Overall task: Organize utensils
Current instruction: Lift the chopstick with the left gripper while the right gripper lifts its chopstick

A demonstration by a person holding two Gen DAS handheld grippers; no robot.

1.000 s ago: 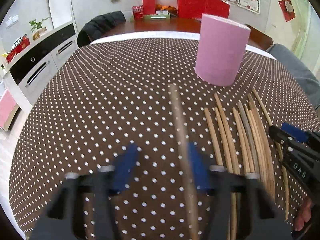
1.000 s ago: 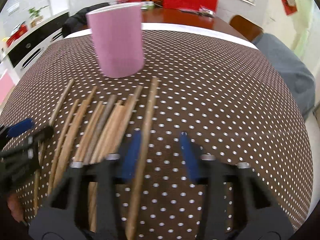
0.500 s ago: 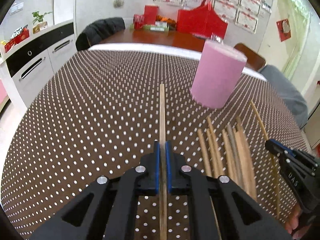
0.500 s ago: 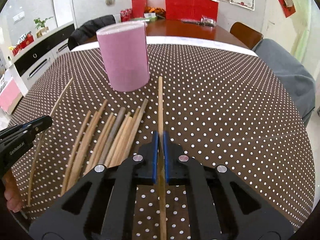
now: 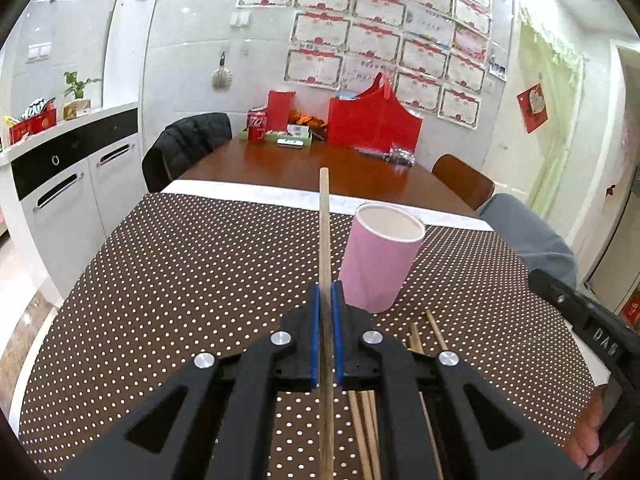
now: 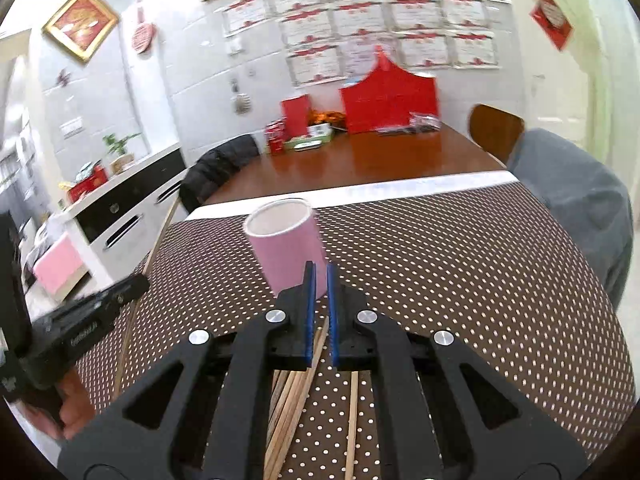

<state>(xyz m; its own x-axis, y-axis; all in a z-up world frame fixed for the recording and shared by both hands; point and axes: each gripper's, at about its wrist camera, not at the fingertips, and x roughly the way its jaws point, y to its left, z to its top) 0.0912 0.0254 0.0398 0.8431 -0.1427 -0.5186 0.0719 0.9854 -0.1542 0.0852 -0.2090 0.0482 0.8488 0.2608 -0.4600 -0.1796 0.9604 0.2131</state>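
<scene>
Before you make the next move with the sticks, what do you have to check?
1. Left gripper shut firmly on its chopstick: ok.
2. Right gripper carrying a chopstick: not ok, nothing shows between its nearly shut pads.
3. Pink cup upright with its mouth open: ok.
4. Room inside the cup: cannot tell, its bottom is hidden.
5. Held chopstick clear of the cup's rim: ok, it points past the cup's left side.
6. Loose chopsticks gathered up: not ok, several lie on the dotted tablecloth.
</scene>
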